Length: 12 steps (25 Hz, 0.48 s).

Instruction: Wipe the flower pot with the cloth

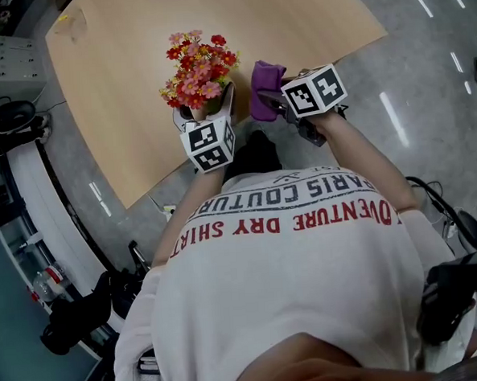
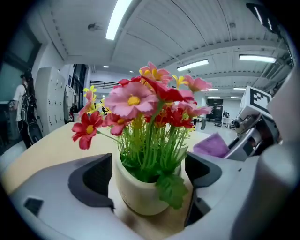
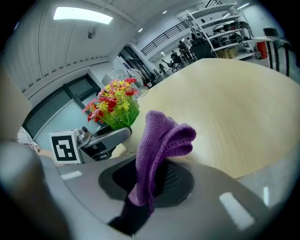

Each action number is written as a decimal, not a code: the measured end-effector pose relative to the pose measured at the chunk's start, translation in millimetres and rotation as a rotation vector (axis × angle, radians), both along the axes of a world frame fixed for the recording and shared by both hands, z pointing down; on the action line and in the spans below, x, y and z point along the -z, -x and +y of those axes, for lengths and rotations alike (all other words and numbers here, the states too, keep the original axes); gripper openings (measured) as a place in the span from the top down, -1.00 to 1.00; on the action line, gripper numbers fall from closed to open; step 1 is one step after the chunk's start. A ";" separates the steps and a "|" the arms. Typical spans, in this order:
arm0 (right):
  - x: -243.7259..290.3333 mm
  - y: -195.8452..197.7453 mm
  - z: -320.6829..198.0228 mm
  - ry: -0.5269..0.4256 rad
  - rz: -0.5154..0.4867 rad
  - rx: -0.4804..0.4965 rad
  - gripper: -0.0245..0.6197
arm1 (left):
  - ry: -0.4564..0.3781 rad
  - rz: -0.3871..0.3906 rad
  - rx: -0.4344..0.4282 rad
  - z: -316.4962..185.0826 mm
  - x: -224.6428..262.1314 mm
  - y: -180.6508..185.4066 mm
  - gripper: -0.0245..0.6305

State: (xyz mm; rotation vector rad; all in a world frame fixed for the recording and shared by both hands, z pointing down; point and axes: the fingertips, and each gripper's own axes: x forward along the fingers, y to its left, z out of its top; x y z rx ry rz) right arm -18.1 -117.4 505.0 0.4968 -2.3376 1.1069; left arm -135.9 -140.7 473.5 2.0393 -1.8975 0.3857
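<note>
A cream flower pot [image 2: 136, 192] with red, pink and yellow artificial flowers [image 2: 145, 101] stands near the front edge of the light wooden table [image 1: 133, 47]. My left gripper [image 2: 147, 176] is shut on it, with a dark pad close against each side. From the head view the flowers [image 1: 198, 63] hide most of the pot, with the left gripper [image 1: 205, 109] below them. My right gripper [image 3: 150, 180] is shut on a purple knitted cloth [image 3: 164, 136], which sticks up above the jaws. The cloth [image 1: 263, 83] hangs just right of the pot, a little apart from it.
The table's front edge runs right under both grippers, with grey floor beyond it. Black bags [image 1: 77, 316] and cables lie on the floor at the left. In the right gripper view, bare tabletop [image 3: 225, 112] stretches away to the right, with shelves and people far behind it.
</note>
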 end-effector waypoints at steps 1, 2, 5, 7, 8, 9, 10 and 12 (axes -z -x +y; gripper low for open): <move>0.7 -0.3 2.3 0.000 -0.003 0.001 0.73 | 0.006 0.001 0.012 -1.2 -1.8 -0.2 -0.52; 0.6 -0.7 4.7 0.004 -0.007 0.002 0.73 | 0.013 0.007 0.022 -2.1 -4.2 -0.6 -0.52; -1.0 -3.7 7.6 0.008 -0.006 -0.001 0.73 | 0.025 0.031 0.046 -3.0 -9.4 -0.3 -0.52; -1.2 -6.0 5.8 -0.001 0.002 -0.005 0.73 | 0.026 0.039 0.052 -2.8 -10.6 1.4 -0.51; -1.2 -6.5 4.9 -0.001 0.002 -0.006 0.73 | 0.031 0.039 0.049 -2.9 -11.5 1.8 -0.51; -0.9 -6.3 4.6 0.003 -0.002 -0.007 0.73 | 0.036 0.038 0.044 -3.1 -12.3 1.7 -0.51; -0.4 -5.4 4.9 0.011 -0.009 -0.008 0.73 | 0.039 0.036 0.039 -3.3 -12.7 1.5 -0.51; 2.0 -3.0 4.7 0.016 -0.021 -0.007 0.73 | 0.038 0.030 0.031 -3.3 -12.6 1.5 -0.51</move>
